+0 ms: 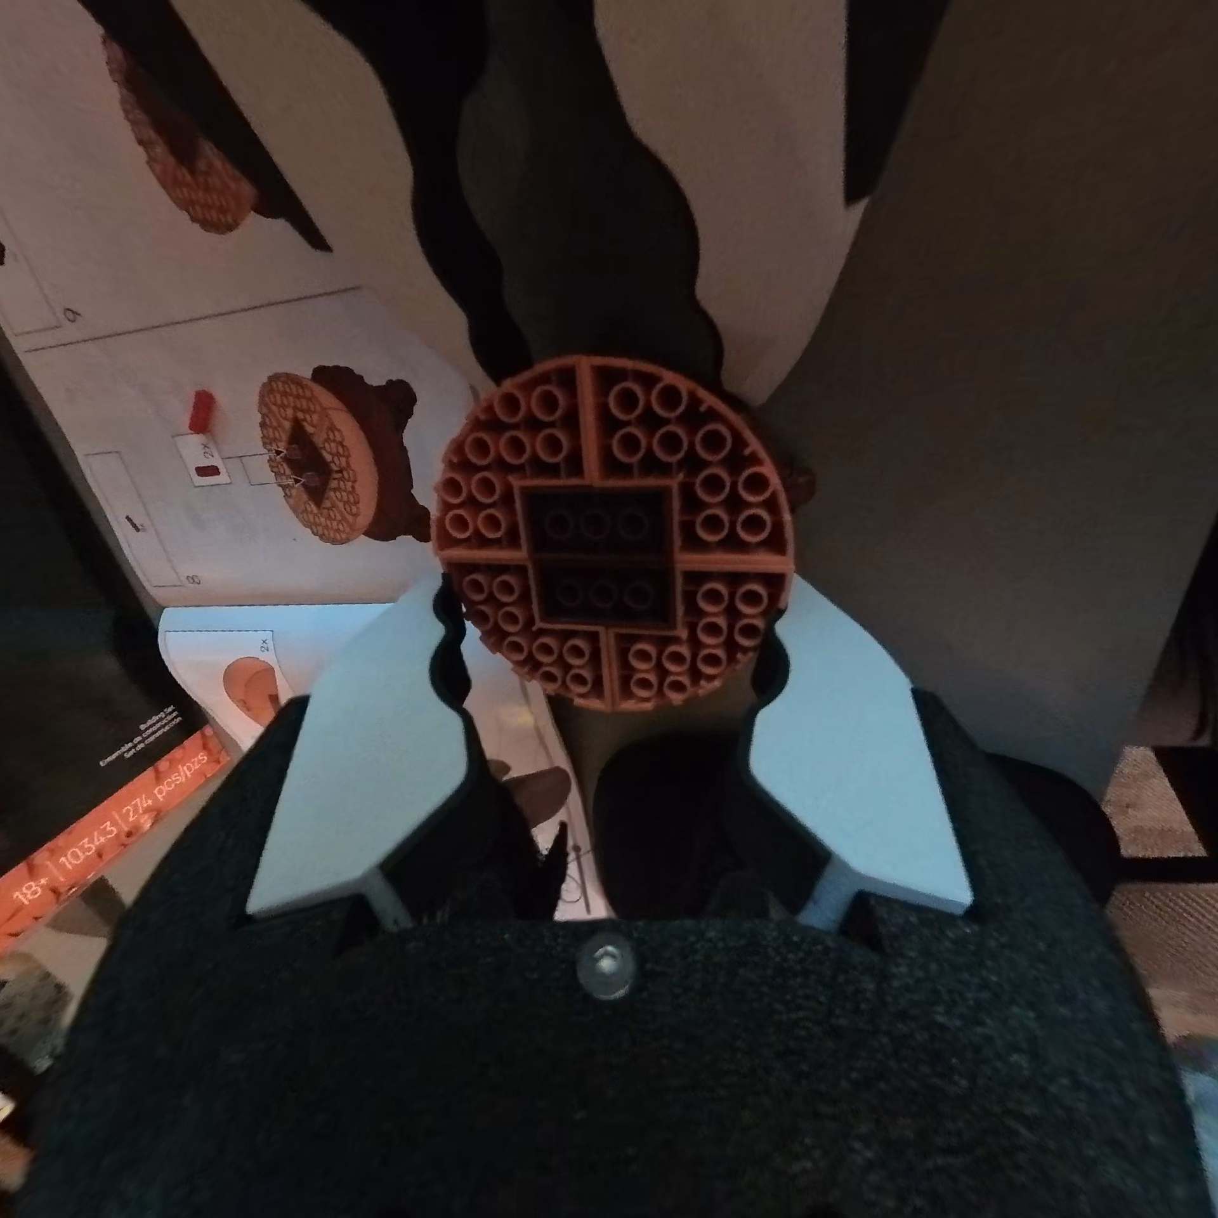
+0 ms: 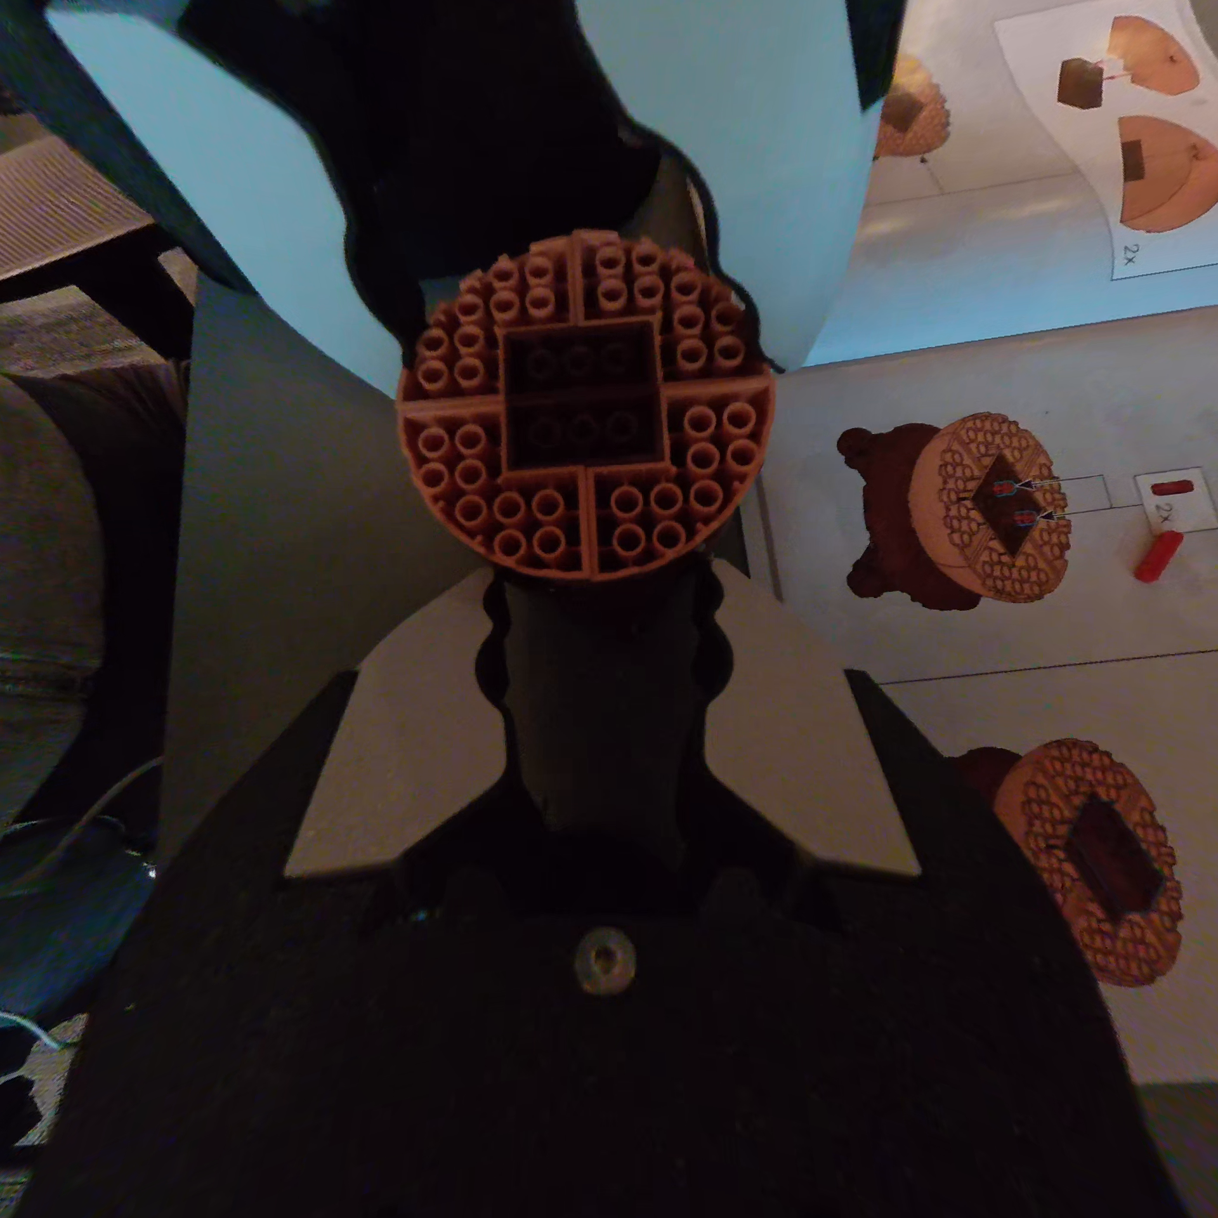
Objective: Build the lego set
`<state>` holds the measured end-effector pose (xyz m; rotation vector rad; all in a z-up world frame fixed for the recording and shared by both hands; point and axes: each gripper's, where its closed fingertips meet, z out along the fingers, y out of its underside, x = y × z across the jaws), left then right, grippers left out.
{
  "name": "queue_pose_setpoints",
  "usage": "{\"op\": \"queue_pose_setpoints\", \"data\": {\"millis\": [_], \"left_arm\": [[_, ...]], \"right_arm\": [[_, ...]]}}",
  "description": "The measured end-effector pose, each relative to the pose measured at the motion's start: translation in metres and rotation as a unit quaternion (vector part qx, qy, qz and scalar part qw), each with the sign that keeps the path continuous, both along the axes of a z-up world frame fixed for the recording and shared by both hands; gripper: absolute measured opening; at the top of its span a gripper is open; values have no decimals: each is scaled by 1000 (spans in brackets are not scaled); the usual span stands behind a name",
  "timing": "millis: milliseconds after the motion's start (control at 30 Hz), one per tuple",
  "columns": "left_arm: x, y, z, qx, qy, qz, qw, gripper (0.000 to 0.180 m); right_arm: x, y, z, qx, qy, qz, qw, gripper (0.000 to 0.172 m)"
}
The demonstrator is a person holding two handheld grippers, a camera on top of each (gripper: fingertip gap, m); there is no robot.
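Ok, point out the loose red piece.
The red piece lies on the open instruction booklet, right of the round tan brick disc in the right wrist view.

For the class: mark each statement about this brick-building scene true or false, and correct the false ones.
1. The round brick disc shows its hollow, tube-filled underside to the camera. True.
2. The disc is blue. False: it is orange-tan.
3. Dark bricks fill a rectangle at the disc's centre. True.
4. A small red piece lies on the open instruction booklet. True.
5. The disc lies far from both grippers. False: it sits between the fingers of the left gripper, on a dark brown part that stands between the fingers of the right gripper.
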<state>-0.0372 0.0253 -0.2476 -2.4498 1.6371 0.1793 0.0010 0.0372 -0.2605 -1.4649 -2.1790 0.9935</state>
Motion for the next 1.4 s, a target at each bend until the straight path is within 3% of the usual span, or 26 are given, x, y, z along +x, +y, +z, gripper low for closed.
{"op": "queue_pose_setpoints", "data": {"millis": [933,1067,1167,1233,1267,1300,1400], "left_arm": [[-5,2,12,39,-76,10,996,93],[-15,5,34,100,-120,33,987,97],[-21,-2,49,130,-192,59,971,96],[-30,2,56,173,-236,93,952,82],[-32,1,56,181,-265,111,941,67],[-35,1,54,188,-292,131,928,41],[-40,1,52,204,-347,176,898,6]], "right_arm": [[6,6,13,-32,7,0,999,57],[13,13,29,-44,28,-16,999,65],[10,15,47,-60,64,-29,996,63],[2,14,60,-53,103,-36,993,41],[-2,12,64,-46,122,-38,991,26],[-6,14,65,-30,131,-44,990,14],[-17,18,63,-18,150,-60,987,1]]}}
